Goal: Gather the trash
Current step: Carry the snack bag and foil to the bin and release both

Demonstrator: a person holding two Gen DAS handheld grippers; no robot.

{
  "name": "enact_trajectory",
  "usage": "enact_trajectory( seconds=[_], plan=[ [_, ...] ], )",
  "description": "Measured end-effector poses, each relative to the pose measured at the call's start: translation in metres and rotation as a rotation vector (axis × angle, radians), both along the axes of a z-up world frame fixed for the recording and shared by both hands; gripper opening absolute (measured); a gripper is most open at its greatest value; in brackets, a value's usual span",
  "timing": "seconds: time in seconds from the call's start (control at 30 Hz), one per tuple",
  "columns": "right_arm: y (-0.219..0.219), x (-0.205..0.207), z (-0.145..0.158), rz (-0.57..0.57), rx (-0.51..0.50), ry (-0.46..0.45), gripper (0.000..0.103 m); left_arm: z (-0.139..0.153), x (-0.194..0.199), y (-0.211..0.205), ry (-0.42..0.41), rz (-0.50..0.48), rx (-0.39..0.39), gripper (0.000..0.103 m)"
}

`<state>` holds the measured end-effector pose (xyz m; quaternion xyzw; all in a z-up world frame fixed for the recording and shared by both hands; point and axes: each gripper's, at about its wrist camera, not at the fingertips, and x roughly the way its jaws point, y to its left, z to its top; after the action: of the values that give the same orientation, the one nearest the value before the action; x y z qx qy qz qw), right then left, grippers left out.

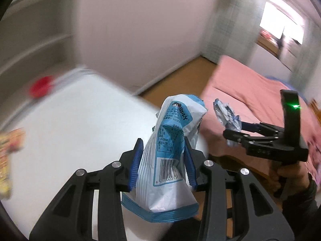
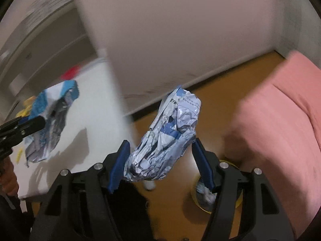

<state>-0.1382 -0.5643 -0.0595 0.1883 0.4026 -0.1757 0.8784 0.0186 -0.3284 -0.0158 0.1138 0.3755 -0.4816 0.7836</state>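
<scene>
My left gripper (image 1: 163, 158) is shut on a blue-and-white snack bag (image 1: 170, 140) with a barcode, held above the white table's (image 1: 70, 130) right edge. My right gripper (image 2: 160, 160) is shut on a crumpled silver-and-blue wrapper (image 2: 168, 140), held over the wooden floor. The right gripper (image 1: 233, 134) with its wrapper (image 1: 225, 114) shows in the left wrist view in front of the pink bed. The left gripper (image 2: 38, 123) with its bag (image 2: 50, 120) shows at the left of the right wrist view. A round bin (image 2: 202, 198) with trash inside sits on the floor below my right gripper.
A red object (image 1: 41, 86) and a yellow packet (image 1: 8, 156) lie on the table. A pink bed (image 2: 280, 130) stands to the right. A white wall and shelves are behind. The wooden floor (image 2: 172, 210) lies between table and bed.
</scene>
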Motion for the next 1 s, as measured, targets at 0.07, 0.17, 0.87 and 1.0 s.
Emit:
enact_trajectory(
  seconds=[0.07,0.17,0.87,1.0],
  plan=[
    [-0.028,-0.029,-0.012,-0.077,0.013,0.015,0.063,-0.008,-0.020,-0.039,0.009,-0.081,-0.001,0.038],
    [-0.067,-0.075,-0.037,-0.184,0.048,0.046,0.063,-0.028,-0.051,-0.096,0.039,-0.190,0.029,0.038],
    [-0.143,-0.141,-0.166,-0.305,0.273,0.163,0.063,-0.234,-0.096,-0.265,0.261,-0.311,0.339,0.043],
    [-0.144,-0.141,-0.163,-0.311,0.273,0.163,0.063,-0.236,-0.095,-0.275,0.259,-0.315,0.346,0.056]
  ],
)
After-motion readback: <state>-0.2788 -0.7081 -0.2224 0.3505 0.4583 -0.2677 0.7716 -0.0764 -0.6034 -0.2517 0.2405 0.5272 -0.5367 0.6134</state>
